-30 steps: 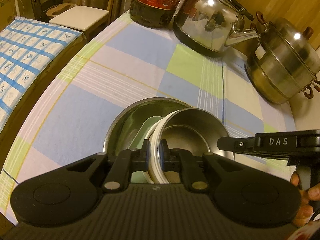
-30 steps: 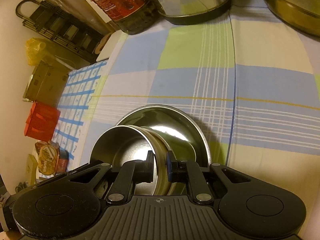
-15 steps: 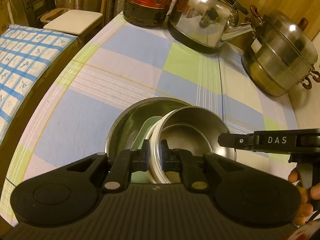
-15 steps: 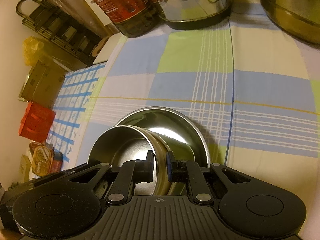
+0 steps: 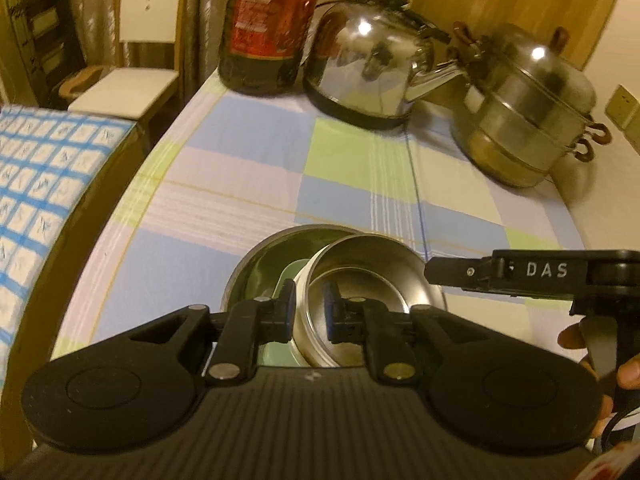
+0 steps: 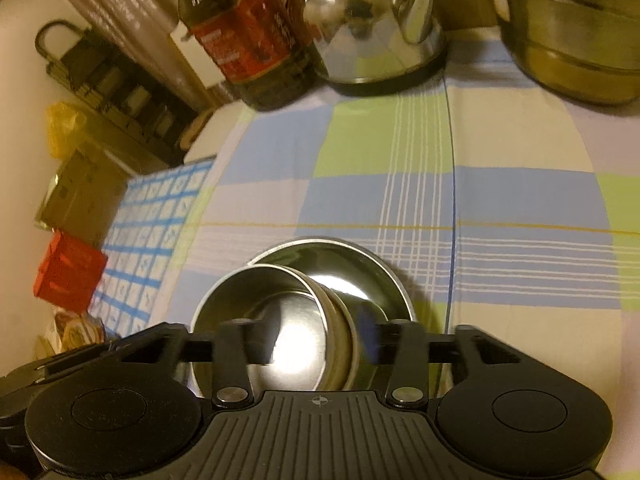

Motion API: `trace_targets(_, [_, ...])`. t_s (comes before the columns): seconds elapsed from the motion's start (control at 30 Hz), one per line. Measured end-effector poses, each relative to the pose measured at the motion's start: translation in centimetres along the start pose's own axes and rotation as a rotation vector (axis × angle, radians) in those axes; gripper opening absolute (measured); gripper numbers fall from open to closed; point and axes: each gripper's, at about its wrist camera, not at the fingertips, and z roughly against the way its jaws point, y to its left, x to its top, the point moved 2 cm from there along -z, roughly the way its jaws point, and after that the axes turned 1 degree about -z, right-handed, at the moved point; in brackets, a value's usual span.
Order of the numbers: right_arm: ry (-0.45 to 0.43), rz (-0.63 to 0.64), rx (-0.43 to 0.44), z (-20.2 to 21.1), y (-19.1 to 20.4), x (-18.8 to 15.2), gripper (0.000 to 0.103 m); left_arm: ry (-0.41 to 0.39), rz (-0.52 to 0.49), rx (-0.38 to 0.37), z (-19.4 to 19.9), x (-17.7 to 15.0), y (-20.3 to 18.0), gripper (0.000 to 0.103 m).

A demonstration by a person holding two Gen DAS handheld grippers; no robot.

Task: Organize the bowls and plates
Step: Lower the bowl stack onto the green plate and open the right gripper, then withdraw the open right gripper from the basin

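Note:
A large steel bowl (image 5: pixel 256 264) stands on the checked tablecloth with a pale green dish (image 5: pixel 286 276) inside it. A smaller steel bowl (image 5: pixel 368 280) with a white outer wall leans tilted in that stack. My left gripper (image 5: pixel 310 308) straddles its near rim; the jaws are opening and the pads stand just off the wall. In the right wrist view my right gripper (image 6: pixel 314 338) is opening wide around the opposite rim of the small bowl (image 6: pixel 288 320), touching nothing, above the large bowl (image 6: pixel 360 264). One right finger (image 5: pixel 460 276) reaches in from the right.
At the back of the table stand a dark oil bottle (image 5: pixel 268 28), a steel kettle (image 5: pixel 368 68) and a stacked steamer pot (image 5: pixel 528 112). A white chair (image 5: pixel 128 84) and a blue-patterned cloth (image 5: pixel 36 184) lie past the table's left edge. A hand (image 5: pixel 628 372) grips the right tool.
The right jaws have sprung wide and let go of the small bowl's rim. The left jaws have parted slightly. Both grippers have lifted a little, with more of the far table showing.

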Motion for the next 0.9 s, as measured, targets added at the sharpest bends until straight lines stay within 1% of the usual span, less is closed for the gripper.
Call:
trace_targets(0.13, [-0.063, -0.026, 0.021, 2.2, 0.2, -1.3, 0.051, -0.036, -0.056, -0.02, 1.8, -0.6, -0.3, 0.015])
trace_targets(0.2, [-0.098, -0.033, 0.02, 3.5, 0.2, -2.3, 0.055, -0.057, -0.085, -0.02, 2.8, -1.1, -0.7, 0.016])
trace_targets(0.27, [-0.126, -0.03, 0.008, 4.8, 0.2, -3.4, 0.064, -0.076, -0.111, -0.02, 3.9, -1.8, -1.1, 0.019])
trace_targets(0.3, [-0.136, -0.028, 0.003, 5.4, 0.2, -4.0, 0.065, -0.08, -0.12, -0.022, 4.5, -2.3, -1.3, 0.022])
trace_targets(0.43, [-0.16, -0.017, -0.025, 7.5, 0.4, -6.7, 0.071, -0.083, -0.142, -0.038, 6.4, -4.5, -2.0, 0.022])
trace_targets(0.53, [-0.159, 0.009, -0.057, 8.7, 0.3, -8.9, 0.073, -0.07, -0.141, -0.049, 7.5, -6.2, -2.5, 0.022])
trace_targets(0.63, [-0.146, 0.027, -0.095, 9.7, -0.1, -11.2, 0.074, -0.056, -0.161, -0.048, 8.3, -8.2, -3.7, 0.022])
trace_targets(0.73, [-0.133, 0.046, -0.12, 10.5, -0.5, -13.2, 0.074, -0.044, -0.182, -0.055, 8.8, -10.2, -5.1, 0.022])
trace_targets(0.9, [-0.106, 0.062, -0.145, 12.1, -1.5, -16.0, 0.074, -0.003, -0.181, -0.067, 9.6, -13.1, -7.0, 0.022])
